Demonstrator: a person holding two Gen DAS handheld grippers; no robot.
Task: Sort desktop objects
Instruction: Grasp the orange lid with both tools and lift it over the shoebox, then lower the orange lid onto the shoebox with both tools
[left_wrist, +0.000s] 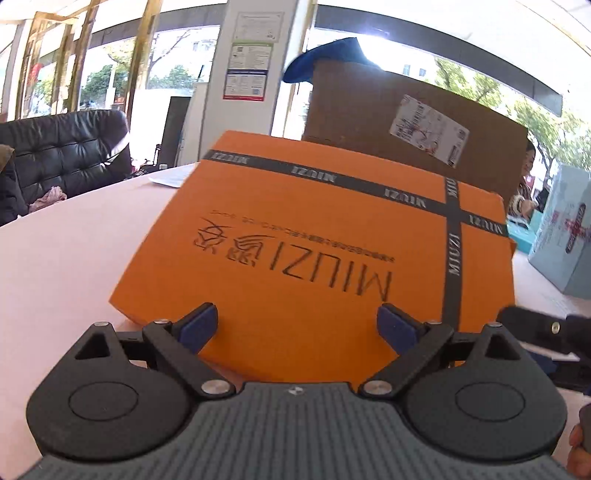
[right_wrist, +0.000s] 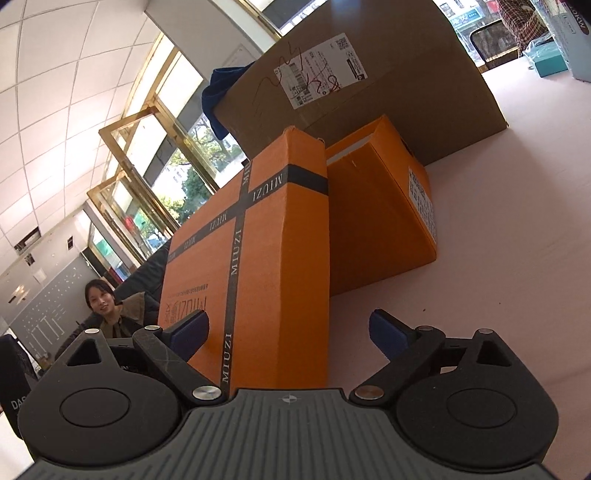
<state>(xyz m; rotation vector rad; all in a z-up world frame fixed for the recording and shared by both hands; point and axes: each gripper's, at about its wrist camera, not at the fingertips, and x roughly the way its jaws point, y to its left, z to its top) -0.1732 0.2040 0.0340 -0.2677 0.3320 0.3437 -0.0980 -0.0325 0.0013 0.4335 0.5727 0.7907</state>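
Left wrist view puts your left gripper spread wide, its blue pads either side of the near edge of the orange MIUZI box lid, gripping nothing. The lid looks tilted, its far edge raised toward the large brown cardboard carton, though whether it leans on the carton or on something hidden behind it you cannot tell from here.

From the right wrist view, your right gripper is likewise released, jaws parted around the lid's near corner, with no sign of a pinch. Here the lid appears beside the orange box base, which lies on the pink tabletop with its open mouth turned toward the carton; lid and base look touching or very nearly so.

Judging by how things lie, the sorting is at an early or middle stage: lid and base are not yet joined, a blue cloth is draped over the carton, and a pale blue box waits off to the right. Closing and placing the orange box remains.
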